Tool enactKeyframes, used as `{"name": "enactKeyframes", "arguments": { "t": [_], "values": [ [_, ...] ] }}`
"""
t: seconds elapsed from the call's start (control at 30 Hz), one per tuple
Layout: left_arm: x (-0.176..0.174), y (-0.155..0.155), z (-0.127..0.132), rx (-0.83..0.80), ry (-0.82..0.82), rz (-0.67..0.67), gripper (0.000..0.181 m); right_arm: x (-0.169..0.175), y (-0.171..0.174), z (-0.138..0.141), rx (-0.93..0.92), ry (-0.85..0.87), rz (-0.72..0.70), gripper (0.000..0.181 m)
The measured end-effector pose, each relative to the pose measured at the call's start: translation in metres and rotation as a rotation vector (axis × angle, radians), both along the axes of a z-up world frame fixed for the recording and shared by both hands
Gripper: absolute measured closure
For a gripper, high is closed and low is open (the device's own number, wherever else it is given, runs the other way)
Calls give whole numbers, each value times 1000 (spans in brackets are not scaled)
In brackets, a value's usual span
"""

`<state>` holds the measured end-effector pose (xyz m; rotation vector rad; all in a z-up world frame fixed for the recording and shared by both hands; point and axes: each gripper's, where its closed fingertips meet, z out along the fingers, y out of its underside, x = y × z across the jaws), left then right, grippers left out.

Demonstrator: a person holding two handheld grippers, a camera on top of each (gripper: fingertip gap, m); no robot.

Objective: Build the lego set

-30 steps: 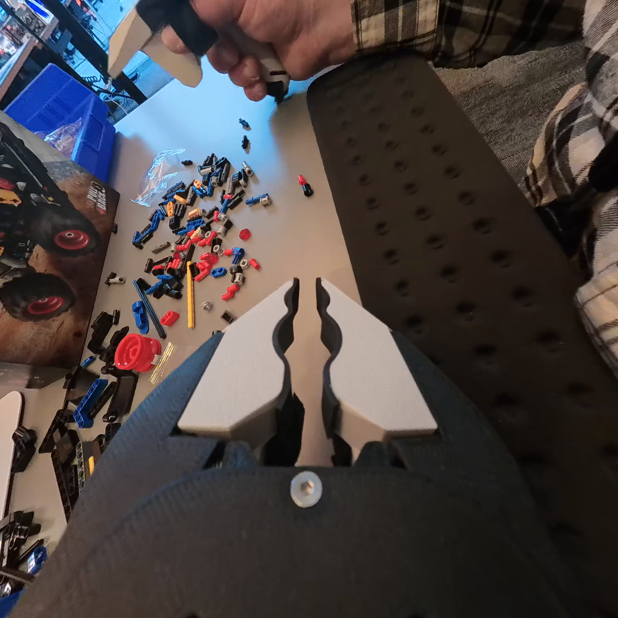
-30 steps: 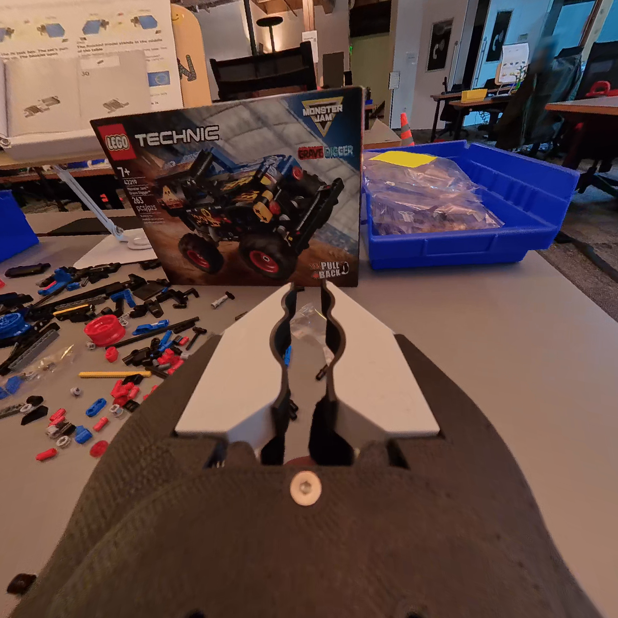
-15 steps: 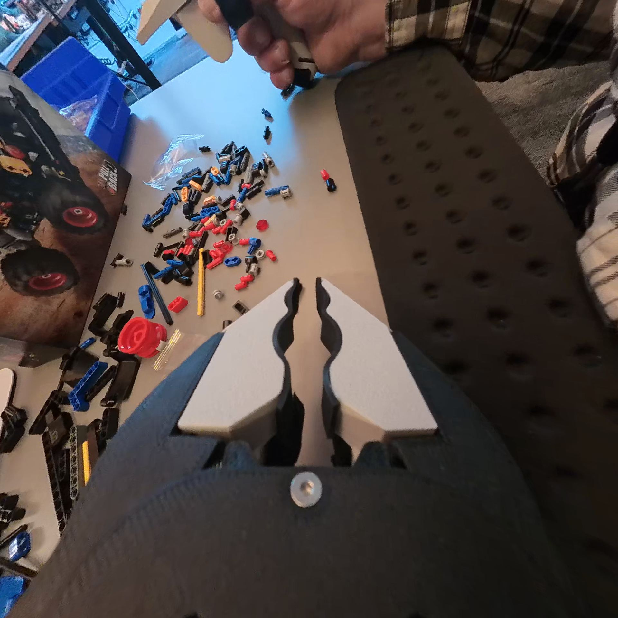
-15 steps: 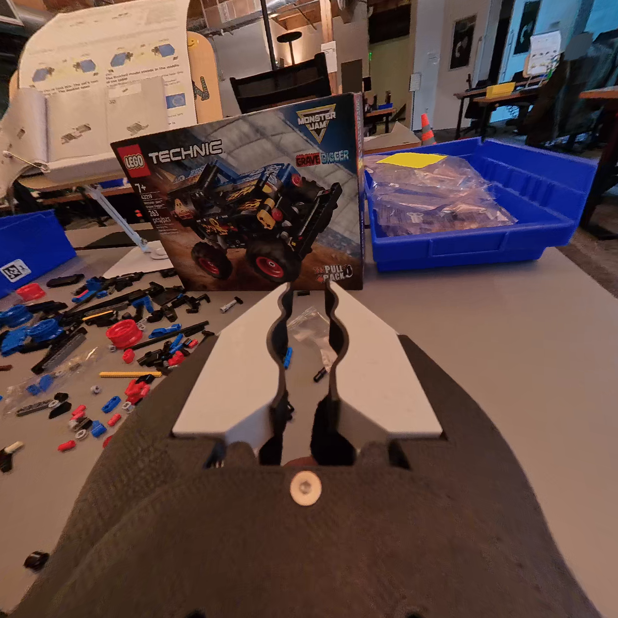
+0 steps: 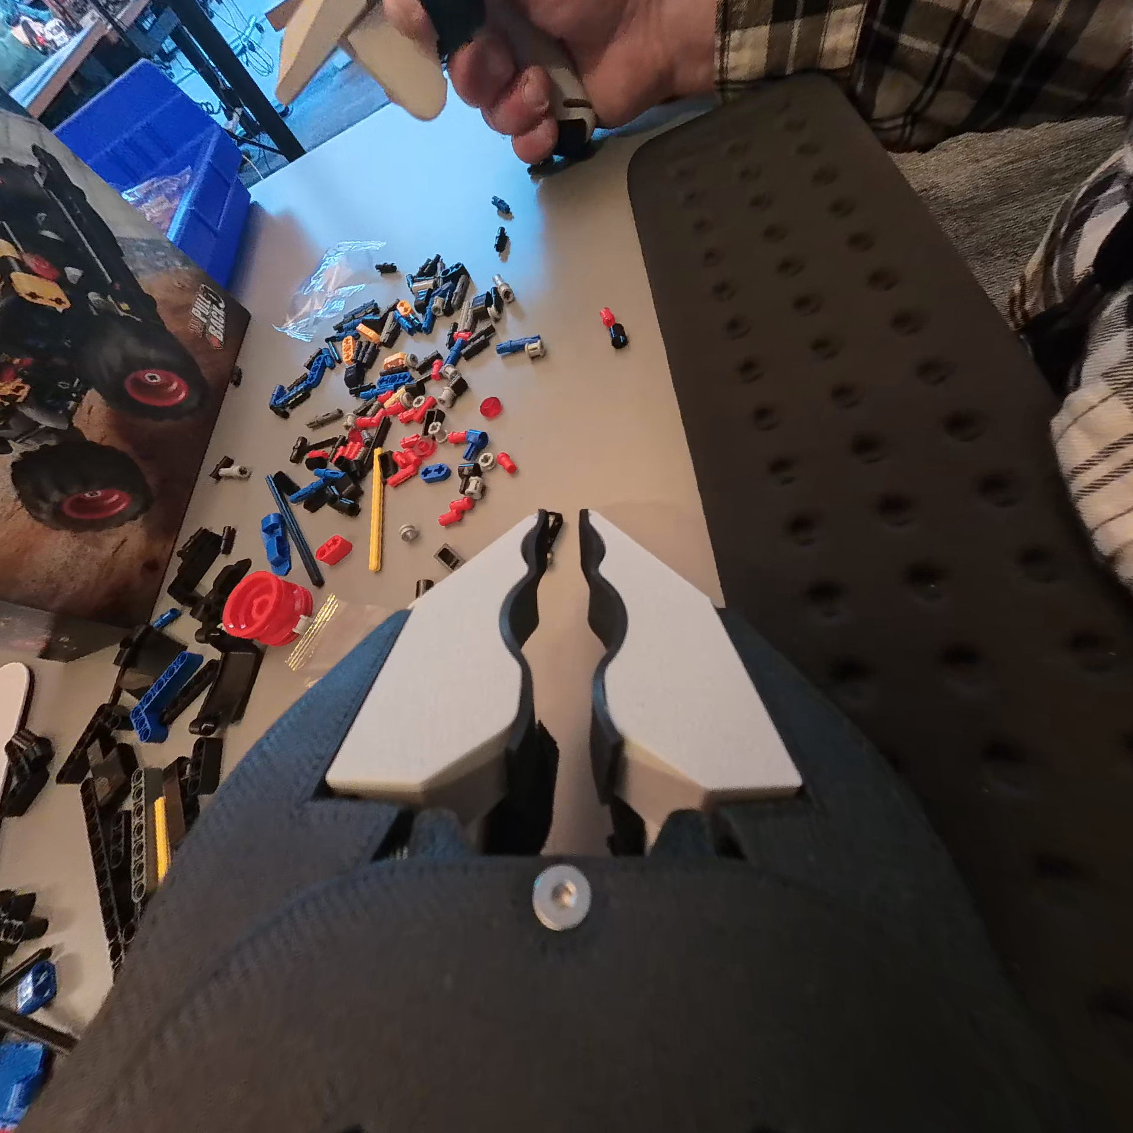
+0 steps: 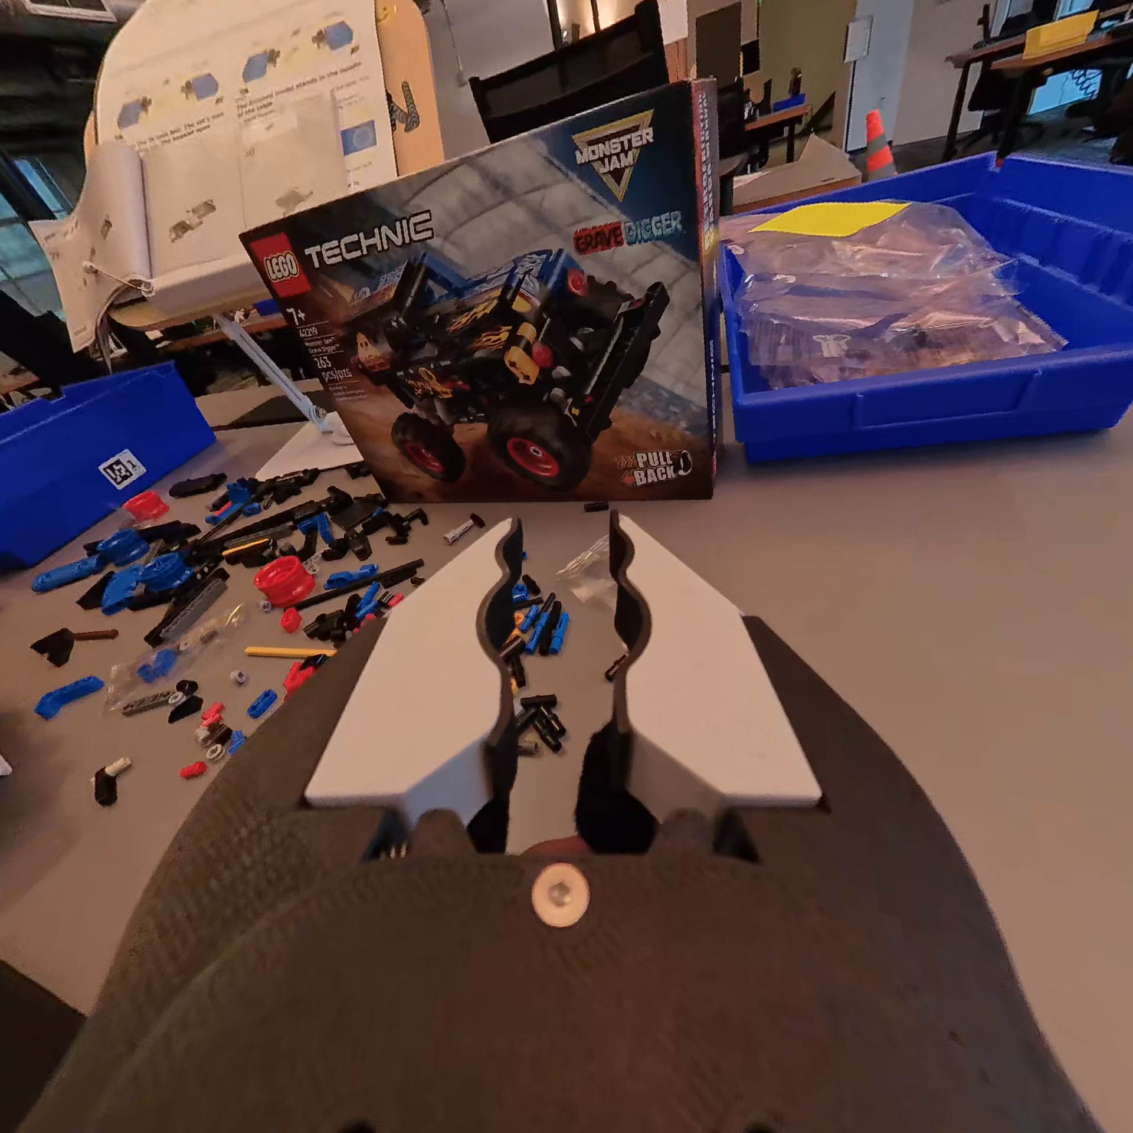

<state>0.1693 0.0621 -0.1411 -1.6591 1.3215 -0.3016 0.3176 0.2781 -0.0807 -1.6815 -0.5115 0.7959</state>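
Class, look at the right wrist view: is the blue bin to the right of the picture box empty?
No. The blue bin beside the picture box holds clear plastic bags, with a yellow sheet lying on top.

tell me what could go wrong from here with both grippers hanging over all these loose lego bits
1. The right gripper has its fingers apart right above packed black and blue pins; closing could catch several or flick some away.
2. Stray black pins lie near the table's far edge, close to the hand; a nudge might knock them off.
3. The left gripper sits narrowly open beside the perforated black mat; a small piece pushed against it could be hard to grab.
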Motion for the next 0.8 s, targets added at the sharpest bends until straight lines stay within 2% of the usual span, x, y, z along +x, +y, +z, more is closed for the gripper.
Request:
{"name": "enactKeyframes", "arguments": {
  "t": [0.6, 0.7, 0.8],
  "values": [
    [0, 4, 5, 10, -24, 17, 173, 31, 6, 12, -45, 211, -25, 156],
    [-13, 16, 8, 48, 8, 68, 167, 30, 5, 14, -32, 223, -11, 156],
    [-37, 34, 3, 73, 136, 148, 161, 31, 5, 16, -27, 249, 0, 156]
  ]
}}
